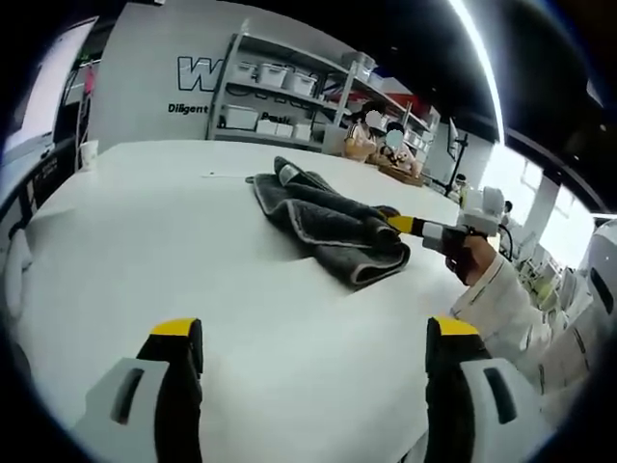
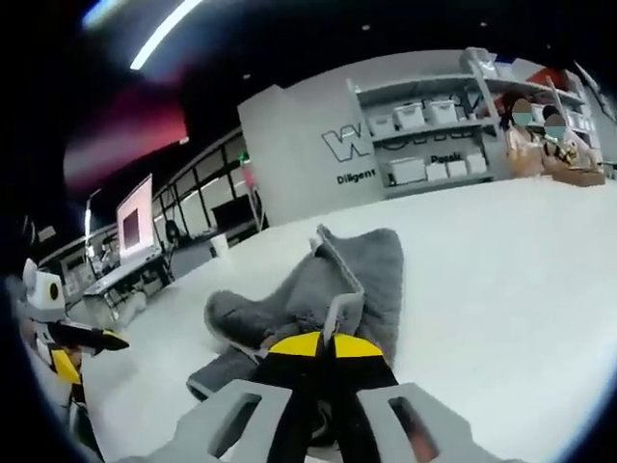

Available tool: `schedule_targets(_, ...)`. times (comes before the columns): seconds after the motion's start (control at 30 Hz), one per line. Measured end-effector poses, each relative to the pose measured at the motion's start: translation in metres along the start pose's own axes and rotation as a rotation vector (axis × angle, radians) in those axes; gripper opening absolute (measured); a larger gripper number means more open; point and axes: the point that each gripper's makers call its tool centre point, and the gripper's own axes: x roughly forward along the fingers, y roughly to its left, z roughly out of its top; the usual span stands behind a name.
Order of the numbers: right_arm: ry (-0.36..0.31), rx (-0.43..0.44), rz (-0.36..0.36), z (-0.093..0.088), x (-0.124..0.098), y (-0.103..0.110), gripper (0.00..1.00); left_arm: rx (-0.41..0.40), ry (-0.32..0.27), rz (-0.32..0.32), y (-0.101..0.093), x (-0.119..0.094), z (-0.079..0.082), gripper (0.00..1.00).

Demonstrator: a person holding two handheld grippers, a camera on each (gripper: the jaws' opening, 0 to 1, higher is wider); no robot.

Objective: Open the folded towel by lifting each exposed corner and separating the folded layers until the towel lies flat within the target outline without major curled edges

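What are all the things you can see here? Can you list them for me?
towel: one, dark grey with a pale edge, bunched on the table
table: one, white, under the towel
shelves: one rack, grey, by the far wall, holding white boxes
monitor: one, glowing pink, far side of the room
ceiling light: one long white strip
left tongs: yellow tips, open, above the bare table
right tongs: yellow tips, shut on the towel's edge
person's sleeve: white, behind the right tongs

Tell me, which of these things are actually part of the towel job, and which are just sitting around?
Part of the job:
grey towel, bunched on the white table
right gripper, shut on the towel
left gripper, open

Just around:
shelves with white bins
monitor
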Motion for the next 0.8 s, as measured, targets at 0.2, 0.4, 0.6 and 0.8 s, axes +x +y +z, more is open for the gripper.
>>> schedule_targets(0.2, -0.018, -0.005, -0.002, 0.007, -0.003, -0.001, 0.00, 0.000, 0.002, 0.003, 0.001, -0.001, 0.000, 0.95)
schedule_targets(0.4, -0.053, 0.000, -0.020, 0.018, -0.010, -0.009, 0.00, 0.002, 0.002, 0.002, -0.001, 0.000, 0.000, 0.95)
schedule_targets(0.6, -0.072, 0.001, -0.045, 0.024, -0.018, -0.019, 0.00, 0.006, 0.005, -0.006, -0.003, 0.002, -0.001, 0.95)
schedule_targets(0.8, -0.086, 0.000, -0.075, 0.031, -0.019, -0.034, 0.00, 0.010, 0.007, -0.011, -0.004, 0.003, 0.000, 0.95)
